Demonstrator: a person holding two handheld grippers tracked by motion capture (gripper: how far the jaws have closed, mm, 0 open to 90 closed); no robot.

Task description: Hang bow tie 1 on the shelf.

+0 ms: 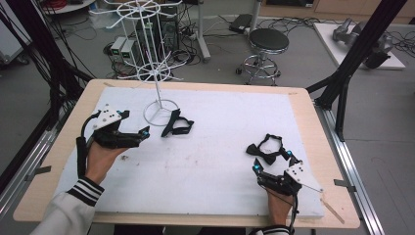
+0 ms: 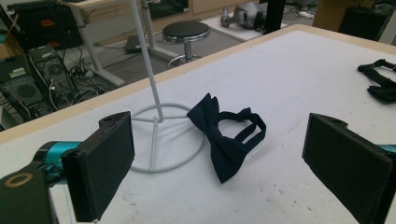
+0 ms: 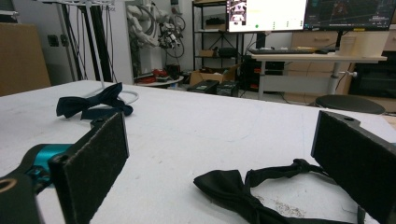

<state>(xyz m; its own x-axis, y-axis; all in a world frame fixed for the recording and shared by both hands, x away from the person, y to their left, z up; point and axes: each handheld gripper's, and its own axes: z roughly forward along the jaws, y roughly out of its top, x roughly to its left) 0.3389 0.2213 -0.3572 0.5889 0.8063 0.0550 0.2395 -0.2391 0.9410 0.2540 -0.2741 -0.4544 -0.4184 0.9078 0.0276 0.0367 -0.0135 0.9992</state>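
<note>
We see two fabric bow ties lying on a counter (image 1: 303,117) with a pale wooden rim, covered by a matte white sheet that is scuffed and faintly stained. The navy bow tie (image 1: 176,123) has crisp pleated wings and a looped band; it lies flat, touching the round wire base of a thin white wire stand (image 1: 157,88) whose straight stem rises to spoked rings. In the left gripper view it (image 2: 223,140) sits between and beyond the jaws, a smooth, slightly glossy cloth. Our left gripper (image 1: 143,133) points at it from just beside, jaws apart, their flat rectangular pads faced with dull black material (image 2: 100,168).

The black bow tie (image 1: 265,149) lies near the counter's right side, its thin strap curled in a loop. Our right gripper (image 1: 271,161) rests just short of it, jaws spread wide; in the right gripper view the coarse, felt-like pads (image 3: 91,163) frame the knot and strap (image 3: 243,186), not touching them.
</note>
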